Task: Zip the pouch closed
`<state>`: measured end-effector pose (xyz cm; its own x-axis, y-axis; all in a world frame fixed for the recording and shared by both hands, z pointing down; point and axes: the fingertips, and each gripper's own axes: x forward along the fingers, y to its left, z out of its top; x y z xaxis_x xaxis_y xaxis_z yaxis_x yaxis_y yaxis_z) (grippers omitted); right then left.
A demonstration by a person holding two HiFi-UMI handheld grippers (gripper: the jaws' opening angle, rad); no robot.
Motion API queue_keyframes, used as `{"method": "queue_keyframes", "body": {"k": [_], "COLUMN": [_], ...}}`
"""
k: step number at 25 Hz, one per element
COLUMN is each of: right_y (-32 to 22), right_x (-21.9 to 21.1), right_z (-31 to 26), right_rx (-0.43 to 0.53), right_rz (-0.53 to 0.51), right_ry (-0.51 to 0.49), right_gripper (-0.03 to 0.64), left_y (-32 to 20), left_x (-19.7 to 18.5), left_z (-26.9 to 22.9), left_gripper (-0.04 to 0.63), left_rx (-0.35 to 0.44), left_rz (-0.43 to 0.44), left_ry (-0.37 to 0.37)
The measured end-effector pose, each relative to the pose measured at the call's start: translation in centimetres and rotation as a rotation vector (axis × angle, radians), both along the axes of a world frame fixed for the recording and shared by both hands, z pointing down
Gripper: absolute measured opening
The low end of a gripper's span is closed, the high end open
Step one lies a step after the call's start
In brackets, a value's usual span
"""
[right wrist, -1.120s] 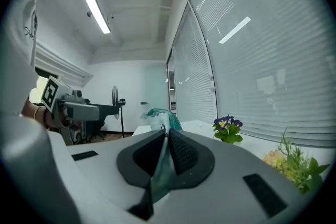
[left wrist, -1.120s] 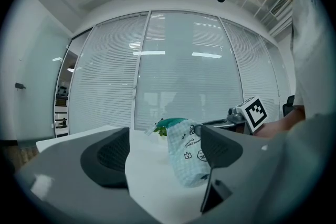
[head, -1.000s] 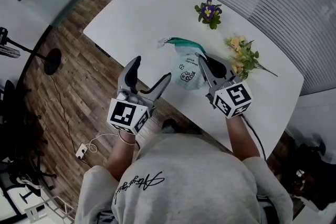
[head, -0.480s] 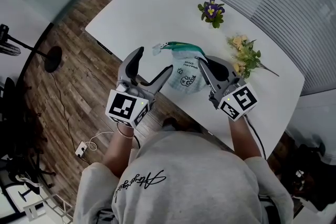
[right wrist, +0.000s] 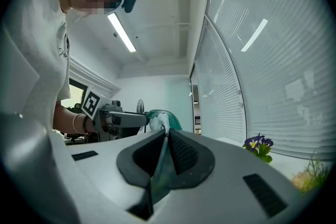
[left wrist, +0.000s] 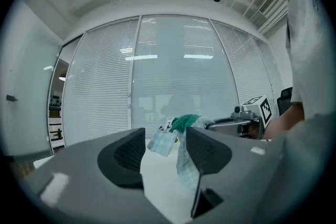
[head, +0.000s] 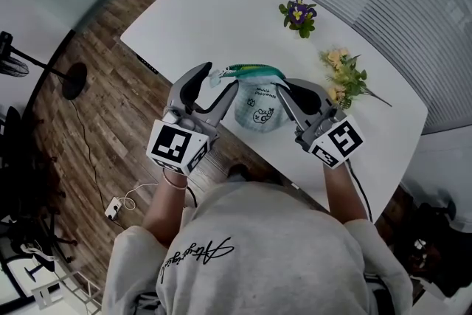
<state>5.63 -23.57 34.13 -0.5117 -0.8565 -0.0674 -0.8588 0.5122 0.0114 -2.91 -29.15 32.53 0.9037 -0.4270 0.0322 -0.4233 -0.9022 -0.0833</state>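
A pale printed pouch (head: 258,105) with a teal zipper edge hangs above the white table (head: 214,4), near its front edge. My right gripper (head: 284,88) is shut on the pouch's right end, and teal fabric shows pinched between its pads (right wrist: 167,136). My left gripper (head: 220,77) is at the pouch's left end. Its jaws have just been closing. The pouch's small checked tab (left wrist: 161,141) and a strip of its fabric lie between them, with a gap still showing, so the gripper is open (left wrist: 165,147). The left gripper view also shows the right gripper (left wrist: 236,124).
A potted purple flower (head: 298,15) and a bunch of yellow flowers (head: 343,74) stand on the table behind the pouch. Wooden floor lies to the left, with a round stand base (head: 74,81) and a white cable (head: 129,203).
My left gripper has moved right to the pouch's left end and its jaws have narrowed around the tab. The pouch has shifted slightly with the right gripper, which stays shut on it.
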Motion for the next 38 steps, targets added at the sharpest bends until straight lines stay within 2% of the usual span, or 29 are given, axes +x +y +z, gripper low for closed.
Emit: {"method": "queue_keyframes", "body": {"k": [3,6,14,20,27,31,33,35,38], "right_y": [0.1,0.1,0.2,0.0,-0.3,-0.3,-0.2,-0.1,0.4], "right_x": [0.0,0.1,0.8,1.8,1.8,2.1,2.3,2.3,2.0], "right_z": [-0.2,-0.4,0.5,1.3,2.8,3.1,2.7,2.2,0.9], "right_rx": [0.008,0.015,0.005,-0.012,-0.064,-0.098,-0.097,-0.085,-0.057], "right_rz": [0.001,0.006,0.047,0.094,0.111,0.098,0.1,0.101,0.095], "right_ry": [-0.003,-0.003,0.074,0.092,0.138,0.116,0.112,0.139,0.235], "right_gripper": [0.012,0.012,0.013,0.014,0.022,0.08,0.087,0.089,0.1], "left_y": [0.2,0.5,0.9,1.6,1.4,1.0,1.0,0.9,0.6], "left_x": [0.1,0.2,0.1,0.7,1.0,1.0,1.2,1.1,1.1], "left_z": [0.1,0.4,0.5,0.8,1.3,1.4,1.3,1.2,0.9], "left_gripper": [0.205,0.123,0.098,0.079,0.041,0.038,0.038,0.038,0.038], "left_rx": [0.0,0.012,-0.011,-0.077,-0.021,0.028,0.045,0.059,0.074], "left_rz": [0.009,0.011,0.011,0.033,0.003,-0.012,-0.004,-0.001,-0.001], "left_ry": [-0.009,-0.034,-0.019,0.007,-0.059,-0.094,-0.103,-0.106,-0.104]}}
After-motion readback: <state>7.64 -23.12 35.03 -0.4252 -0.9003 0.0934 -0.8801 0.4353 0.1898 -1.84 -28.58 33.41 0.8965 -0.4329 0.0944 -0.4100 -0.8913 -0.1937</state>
